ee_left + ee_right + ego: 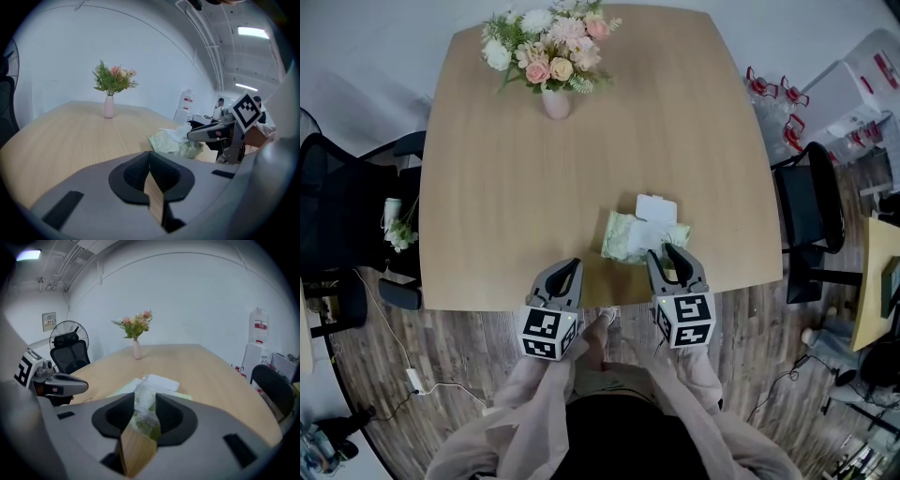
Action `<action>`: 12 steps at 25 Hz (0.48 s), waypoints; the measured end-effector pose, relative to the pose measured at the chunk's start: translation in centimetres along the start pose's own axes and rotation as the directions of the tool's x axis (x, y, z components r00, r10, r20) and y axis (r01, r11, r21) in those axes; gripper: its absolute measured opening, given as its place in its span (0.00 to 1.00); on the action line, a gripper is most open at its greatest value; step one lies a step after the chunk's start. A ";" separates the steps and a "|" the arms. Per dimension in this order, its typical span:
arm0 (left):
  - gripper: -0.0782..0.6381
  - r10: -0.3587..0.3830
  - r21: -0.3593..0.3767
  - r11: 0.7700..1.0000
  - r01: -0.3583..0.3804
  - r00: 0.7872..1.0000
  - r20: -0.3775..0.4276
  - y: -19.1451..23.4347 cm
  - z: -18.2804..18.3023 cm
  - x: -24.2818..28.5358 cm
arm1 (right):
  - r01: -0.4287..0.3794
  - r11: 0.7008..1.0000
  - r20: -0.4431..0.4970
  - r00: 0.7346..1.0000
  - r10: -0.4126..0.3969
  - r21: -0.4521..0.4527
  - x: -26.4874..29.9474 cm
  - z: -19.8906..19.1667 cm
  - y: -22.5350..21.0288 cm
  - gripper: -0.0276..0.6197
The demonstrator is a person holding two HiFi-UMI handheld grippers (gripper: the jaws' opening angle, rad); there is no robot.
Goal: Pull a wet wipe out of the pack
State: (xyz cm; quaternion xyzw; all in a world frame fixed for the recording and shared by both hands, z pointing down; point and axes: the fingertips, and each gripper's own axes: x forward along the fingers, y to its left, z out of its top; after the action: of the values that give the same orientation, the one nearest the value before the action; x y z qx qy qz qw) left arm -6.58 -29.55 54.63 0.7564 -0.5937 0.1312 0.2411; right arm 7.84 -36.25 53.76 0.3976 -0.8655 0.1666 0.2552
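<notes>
- Here is the room: a rounded wooden table (506,187) on a wood-plank floor (459,347), with a plain white wall (197,301) behind it.
- A black office chair (337,202) stands at the left edge and another chair (811,202) at the right. A standing fan (69,328) shows behind the left one in the right gripper view.
- At the far end, a small pink vase (555,103) stands upright, holding a bunch of pink and white flowers (551,42).
- Now the one that matters: the pale green pack of wet wipes (623,236) lies flat near the near edge, right of centre.
- Its white flap (656,208) is folded back on the far side, so the pack is open on top.
- A crumpled white wet wipe (144,399) sticks up out of the opening, still rooted in the pack.
- The right tongs (664,255) are over the pack's near end, jaws spread wide. The wipe's tuft stands right between the pads (no squeeze on it that I can make out).
- The left tongs (577,266) hover at the table's near edge, left of the pack and clear of it. Their tips are closed together with nothing in them.
</notes>
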 end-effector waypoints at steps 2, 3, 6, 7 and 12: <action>0.12 0.003 -0.001 1.000 -0.003 1.000 -0.001 0.1 0.0 0.2 | 0.003 1.000 -0.018 1.000 -0.003 -0.019 0.4 -0.1 -0.1 0.27; 0.13 0.004 -0.002 1.000 -0.004 1.000 -0.002 0.2 0.1 0.3 | 0.001 1.000 -0.023 1.000 -0.001 -0.024 0.5 0.0 0.0 0.27; 0.13 0.006 -0.004 1.000 -0.006 1.000 -0.003 0.1 0.0 0.5 | -0.009 1.000 -0.026 1.000 0.009 -0.029 0.7 0.1 0.1 0.27; 0.13 0.006 -0.005 1.000 -0.006 1.000 -0.005 0.2 0.0 0.6 | -0.016 0.999 -0.025 1.000 0.015 -0.028 0.7 0.1 0.1 0.26; 0.13 0.008 -0.010 1.000 -0.008 1.000 -0.006 0.2 0.0 0.9 | -0.055 0.996 -0.010 0.998 0.055 0.068 0.8 -0.2 0.2 0.22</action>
State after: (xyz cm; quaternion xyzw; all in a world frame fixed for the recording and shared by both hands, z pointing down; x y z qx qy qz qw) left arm -6.55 -30.29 55.13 0.7525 -0.5966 0.1313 0.2462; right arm 7.29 -36.55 54.39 0.3810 -0.8685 0.2051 0.2419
